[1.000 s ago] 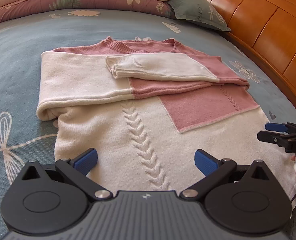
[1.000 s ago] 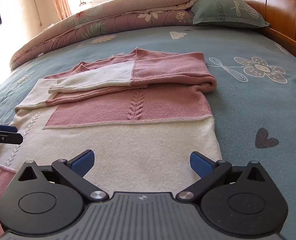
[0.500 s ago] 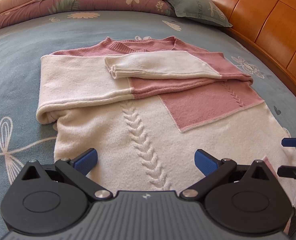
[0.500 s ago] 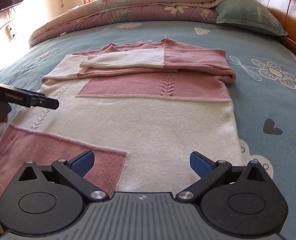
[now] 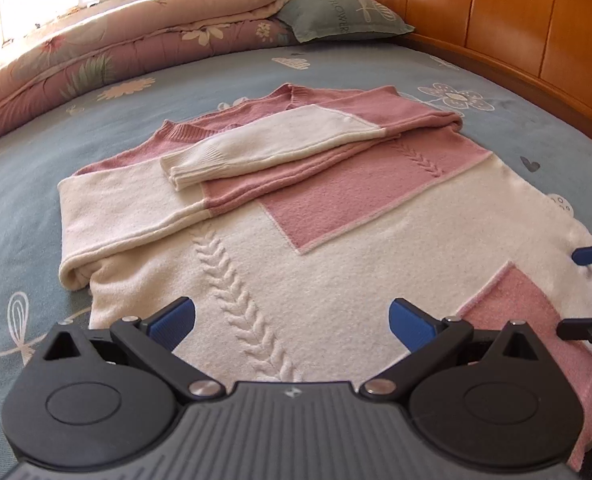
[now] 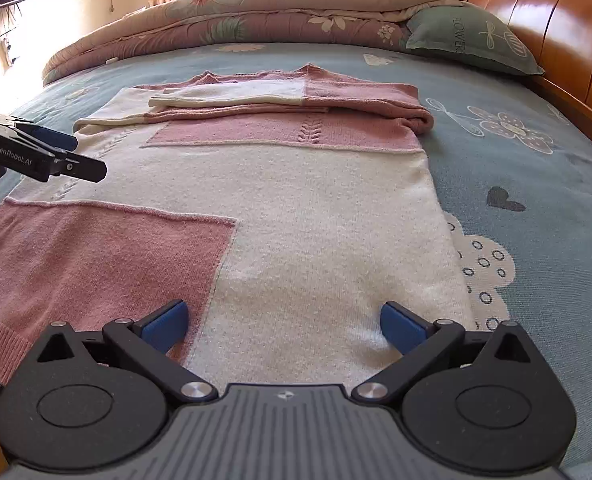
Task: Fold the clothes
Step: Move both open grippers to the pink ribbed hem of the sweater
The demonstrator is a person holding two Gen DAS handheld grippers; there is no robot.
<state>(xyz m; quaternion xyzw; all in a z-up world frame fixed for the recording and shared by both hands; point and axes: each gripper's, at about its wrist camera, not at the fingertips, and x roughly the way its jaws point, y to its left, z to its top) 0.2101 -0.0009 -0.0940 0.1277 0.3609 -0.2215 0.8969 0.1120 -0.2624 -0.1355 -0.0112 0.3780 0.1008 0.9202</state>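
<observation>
Sweater point(image 6: 316, 200), pink & cream knit, lies flat on the bed point(image 6: 536, 184) w/ both sleeves already folded across the chest near the collar, hem end toward me. Looks ready for the bottom-up fold, tho that's my guess.

Left hand-held gripper point(image 5: 291, 320) hovers over the cream part near the hem w/ its 2 blue pads spread wide, holding nothing. Right hand-held gripper point(image 6: 283, 322) sits low over the hem end on the other side, also spread wide, empty. Can't tell if either is touching the knit.

What could go wrong:
- Thick, soft knit: a shallow pinch may catch only the top layer, so the front lifts & the back stays on the bed, leaving a baggy fold.
- If 1 side grabs further in than the other, the hem goes up crooked & the fold line skews.
- Lifting fast could drag the body across the sheet & shake the top sleeve point(image 5: 271, 144) off its stack, esp. the cream cuff lying loose.
- The 2 tools are fairly near each other; closing inward could bunch the hem betw. them.

Count: 1 sweater, 2 folded sleeves, 2 hand-held grippers, 4 blue pads, 1 pillow point(image 6: 468, 36), 1 rolled quilt point(image 6: 255, 16) at the far end, 1 wooden headboard point(image 6: 556, 20).
</observation>
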